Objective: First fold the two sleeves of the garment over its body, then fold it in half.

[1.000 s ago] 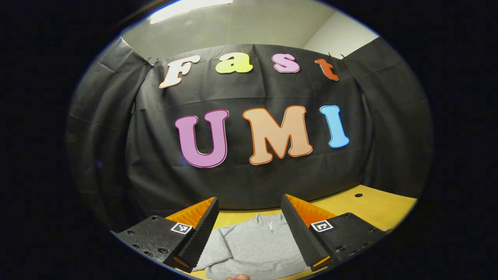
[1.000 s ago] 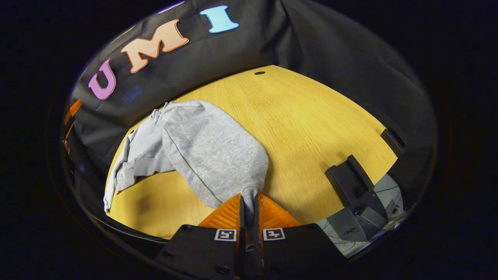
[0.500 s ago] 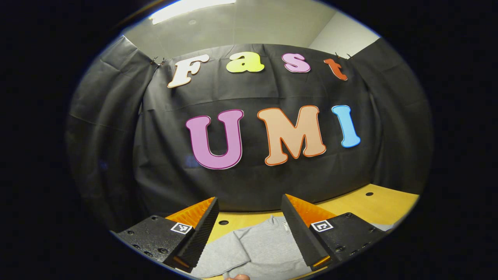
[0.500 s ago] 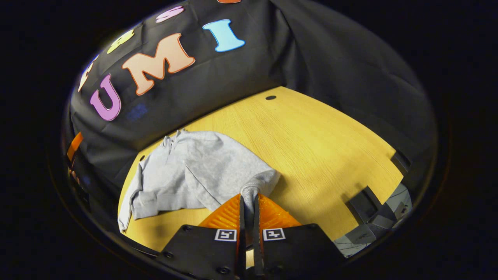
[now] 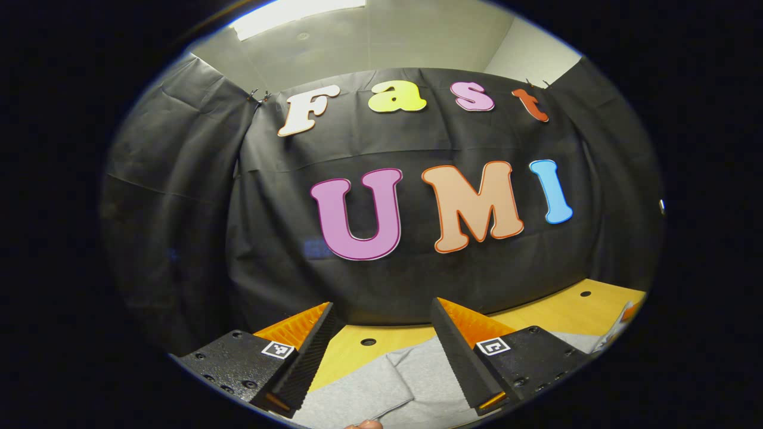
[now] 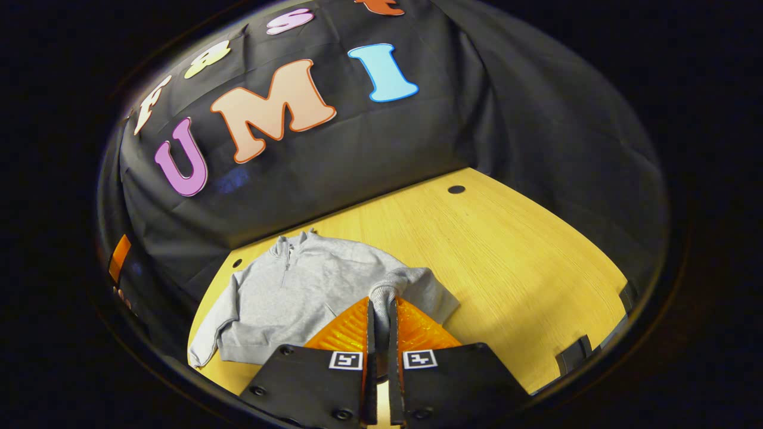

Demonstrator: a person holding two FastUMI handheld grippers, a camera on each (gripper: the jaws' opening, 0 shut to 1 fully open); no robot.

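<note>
Garment fabric, a ribbed grey sleeve cuff [image 6: 382, 296], sits pinched between the two orange ridged fingers of my right gripper [image 6: 381, 310], which are closed to a narrow slit with both pads pressing on the cloth. The sleeve rises from the cuff and drapes back toward the body of the light grey zip-neck sweatshirt [image 6: 298, 286], which lies flat on the yellow wooden table [image 6: 506, 256] with its collar pointing at the black cloth wall.

My left gripper [image 5: 381, 351] hangs above the near part of the same sweatshirt [image 5: 387, 387], jaws wide apart and holding nothing. A fingertip [image 5: 363, 425] shows at the bottom edge of the left gripper view.

Risks I judge from this position:

1. The hold is on the cuff edge only. A quick sweep could pull the cuff out of the fingers, and the sleeve would fall short of the body.
2. Nothing pins the sweatshirt. Drag from the carried sleeve could slide or twist the whole body across the smooth table.
3. The opposite sleeve [image 6: 208, 339] trails near the table's near left edge; a shift could tip it over.
4. Releasing high could leave the sleeve bunched.
</note>
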